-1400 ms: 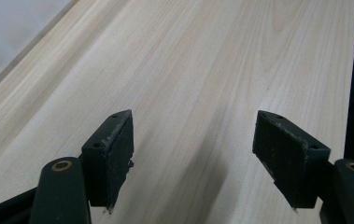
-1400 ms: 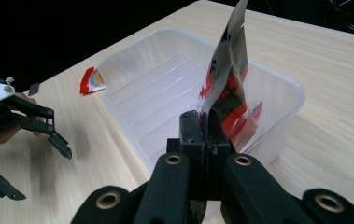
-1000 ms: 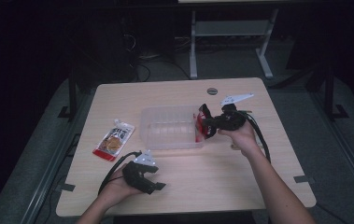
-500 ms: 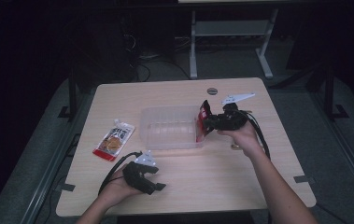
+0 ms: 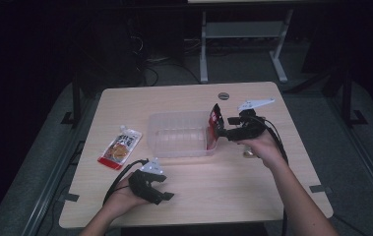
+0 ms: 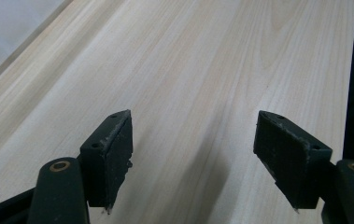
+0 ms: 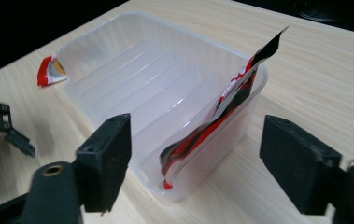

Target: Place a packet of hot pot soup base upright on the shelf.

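1. Right gripper (image 5: 223,132) sits at the right end of the clear ribbed plastic bin (image 5: 174,142), held level and pointing left toward it.
2. Its jaws have just been opening and now stand wide apart, nothing clamped. In the right gripper view the red, black and white foil pouch (image 7: 212,126) is seen between the two black pads (image 7: 107,161) but farther off, touching neither.
3. That pouch stands on edge inside the bin's rightmost slot, leaning against the end wall, its top corner poking up above the rim. In the high view it shows as a red and black sliver (image 5: 214,127) at the bin's right end.
4. Bin sits mid-table on the pale wooden table (image 5: 233,187); its other slots are bare.
5. A second pouch, red and white with an orange food picture (image 5: 120,147), lies flat on the table left of the bin, apart from it.
6. Left gripper (image 5: 162,189) rests near the near edge, left of centre, well apart from bin and pouches. Jaws spread wide, only bare tabletop between the pads (image 6: 111,156).
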A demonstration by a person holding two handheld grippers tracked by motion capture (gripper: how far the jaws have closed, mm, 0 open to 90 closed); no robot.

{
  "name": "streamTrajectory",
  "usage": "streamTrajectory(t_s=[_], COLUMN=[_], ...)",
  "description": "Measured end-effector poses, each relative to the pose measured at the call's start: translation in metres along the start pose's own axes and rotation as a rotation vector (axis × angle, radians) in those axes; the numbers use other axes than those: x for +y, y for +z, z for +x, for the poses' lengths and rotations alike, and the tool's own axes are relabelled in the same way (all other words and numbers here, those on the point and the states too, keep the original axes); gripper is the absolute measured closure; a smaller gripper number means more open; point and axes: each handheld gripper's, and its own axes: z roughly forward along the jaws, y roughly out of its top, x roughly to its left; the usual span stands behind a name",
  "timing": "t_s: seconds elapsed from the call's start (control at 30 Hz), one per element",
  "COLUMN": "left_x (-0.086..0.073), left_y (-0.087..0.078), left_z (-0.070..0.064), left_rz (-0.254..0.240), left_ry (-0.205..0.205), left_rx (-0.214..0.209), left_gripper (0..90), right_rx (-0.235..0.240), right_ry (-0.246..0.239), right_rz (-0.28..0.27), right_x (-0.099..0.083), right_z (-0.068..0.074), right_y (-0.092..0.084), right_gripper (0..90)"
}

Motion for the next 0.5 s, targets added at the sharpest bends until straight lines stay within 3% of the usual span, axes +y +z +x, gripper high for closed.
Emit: streamTrajectory(t_s=[0.13,0.5], left_x=[-0.001,-0.002], left_y=[-0.002,-0.006], left_z=[0.001,0.002], left_rz=[-0.004,-0.005], left_ry=[-0.004,-0.008], left_rx=[0.003,0.017], left_gripper=[27.7,27.7], right_rx=[0.002,0.021], right_ry=[-0.026,-0.041], right_rz=[0.008,0.078], right_x=[-0.006,-0.040], right_z=[0.006,0.014], right_y=[-0.006,-0.013], right_gripper=[21.6,16.9])
